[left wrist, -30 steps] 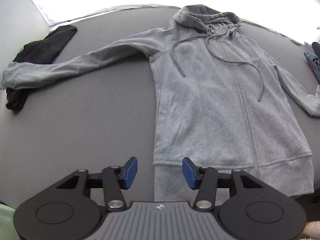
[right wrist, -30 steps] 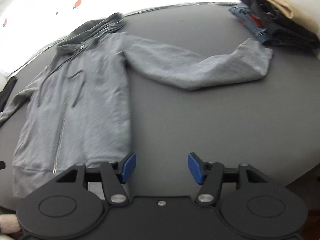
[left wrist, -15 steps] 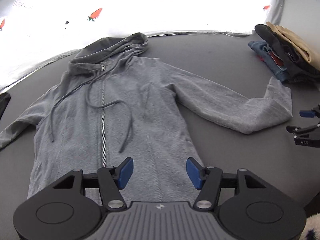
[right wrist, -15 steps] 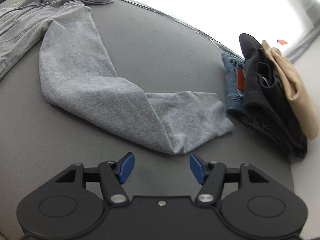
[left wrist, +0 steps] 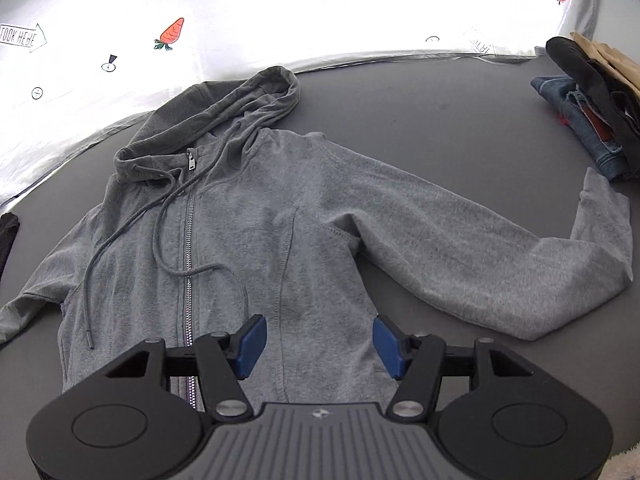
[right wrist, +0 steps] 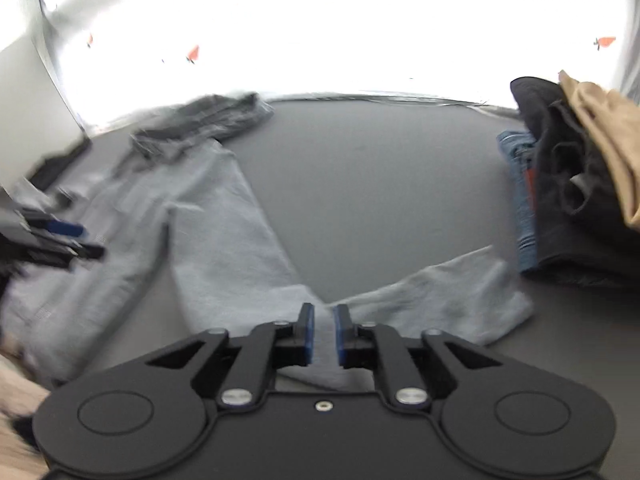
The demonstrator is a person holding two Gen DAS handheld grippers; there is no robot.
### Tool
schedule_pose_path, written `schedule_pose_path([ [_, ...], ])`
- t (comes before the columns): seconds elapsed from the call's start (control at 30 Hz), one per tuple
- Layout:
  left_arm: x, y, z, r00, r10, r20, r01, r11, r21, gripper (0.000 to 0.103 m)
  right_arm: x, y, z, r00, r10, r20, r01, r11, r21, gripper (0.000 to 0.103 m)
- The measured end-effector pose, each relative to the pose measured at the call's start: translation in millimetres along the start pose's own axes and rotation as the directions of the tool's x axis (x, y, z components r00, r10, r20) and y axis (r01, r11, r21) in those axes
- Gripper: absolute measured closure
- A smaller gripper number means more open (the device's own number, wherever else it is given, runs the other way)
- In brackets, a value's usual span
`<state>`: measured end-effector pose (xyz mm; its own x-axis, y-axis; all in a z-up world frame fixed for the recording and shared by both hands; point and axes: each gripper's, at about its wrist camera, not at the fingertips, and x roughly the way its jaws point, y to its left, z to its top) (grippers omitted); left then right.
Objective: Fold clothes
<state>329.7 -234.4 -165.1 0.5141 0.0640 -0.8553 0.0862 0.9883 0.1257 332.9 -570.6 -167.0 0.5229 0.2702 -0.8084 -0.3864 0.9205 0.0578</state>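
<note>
Dark grey tabletop fills most of both views, w/ a bright white backdrop printed w/ small carrots along the far edge. Grey zip hoodie lies flat, front up, across the middle-left of the tabletop: hood at the far side, zip closed, drawstrings loose over the chest. Its one sleeve runs out to the right, bent at the elbow so the cuff points toward the far side, near a pile of folded clothes (jeans, black piece, tan piece) at the right far corner; cuff is close to the pile but apart from it. Other sleeve trails off the left edge of the left wrist view, beside a bit of black garment. Left gripper hovers over the hoodie's lower body, blue fingers spread wide, nothing between them. Right gripper sits at the near edge of the bent sleeve, fingers nearly together w/ a narrow gap; grey fabric shows in that gap, but view is motion-blurred and I can't tell if the cloth is actually pinched. Left gripper also shows at the left edge of the right wrist view, blurred.
</note>
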Motion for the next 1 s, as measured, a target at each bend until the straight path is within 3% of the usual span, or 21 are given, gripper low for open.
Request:
schedule_pose_path([
  [0.03,3.6,-1.3,2.3,1.0,-0.007,-0.008,0.007,1.0,0.006,0.043,14.3,-0.2,-1.0,0.999,-0.021,-0.048,0.018,0.998,-0.062,0.068],
  [0.13,13.7,-6.1,7.8,0.999,-0.033,-0.032,0.034,0.999,0.029,0.042,44.2,0.6,-12.7,0.987,0.036,-0.154,-0.062,0.983,-0.171,0.06],
  [0.23,19.1,-14.1,6.7,0.998,-0.047,-0.045,0.05,0.997,0.063,0.042,55.5,9.4,-21.7,0.983,0.033,-0.182,-0.08,0.964,-0.255,0.058],
  [0.33,19.8,-10.8,6.4,0.998,-0.045,-0.047,0.048,0.998,0.045,0.042,59.8,16.2,-22.7,0.979,0.069,-0.191,-0.121,0.954,-0.273,0.095],
  [0.37,20.0,-9.5,6.5,0.998,-0.045,-0.048,0.046,0.998,0.038,0.042,57.0,17.3,-19.8,0.979,0.08,-0.19,-0.129,0.956,-0.265,0.098],
  [0.43,20.4,-6.8,6.5,0.998,-0.043,-0.049,0.044,0.999,0.025,0.042,37.8,17.8,-1.2,0.989,0.074,-0.126,-0.102,0.967,-0.234,0.098],
  [0.53,21.0,-2.9,6.5,0.998,-0.04,-0.05,0.041,0.999,0.004,0.042,2.4,-1.6,51.0,0.988,0.137,0.076,-0.132,0.989,-0.068,0.098],
  [0.63,21.5,1.1,6.5,0.998,-0.038,-0.052,0.037,0.999,-0.017,0.042,3.6,-14.6,104.5,0.971,-0.01,0.24,0.015,1.0,-0.018,0.096],
  [0.7,26.4,2.6,11.7,0.998,-0.04,-0.056,0.039,0.999,-0.03,0.042,40.8,-10.5,137.9,0.959,-0.177,0.223,0.183,0.983,-0.006,0.09],
  [0.73,26.5,2.7,12.2,0.998,-0.042,-0.055,0.04,0.999,-0.031,0.042,55.7,-11.6,147.7,0.953,-0.224,0.205,0.226,0.974,0.01,0.079],
  [0.77,25.5,2.7,11.8,0.998,-0.04,-0.054,0.039,0.999,-0.028,0.042,64.1,-15.2,150.7,0.954,-0.234,0.189,0.231,0.972,0.041,0.07],
  [0.83,22.6,3.2,9.0,0.999,-0.026,-0.048,0.025,0.999,-0.021,0.04,80.9,-22.6,156.8,0.955,-0.254,0.155,0.24,0.965,0.102,0.062],
  [0.93,24.1,9.8,2.2,0.998,-0.024,-0.06,0.02,0.998,-0.066,0.034,81.1,-25.1,138.7,0.953,-0.267,0.139,0.238,0.951,0.195,0.043],
  [1.0,27.1,12.2,3.3,0.997,-0.03,-0.068,0.024,0.996,-0.081,0.034,82.2,-20.5,119.6,0.96,-0.258,0.11,0.226,0.944,0.24,0.041],
])
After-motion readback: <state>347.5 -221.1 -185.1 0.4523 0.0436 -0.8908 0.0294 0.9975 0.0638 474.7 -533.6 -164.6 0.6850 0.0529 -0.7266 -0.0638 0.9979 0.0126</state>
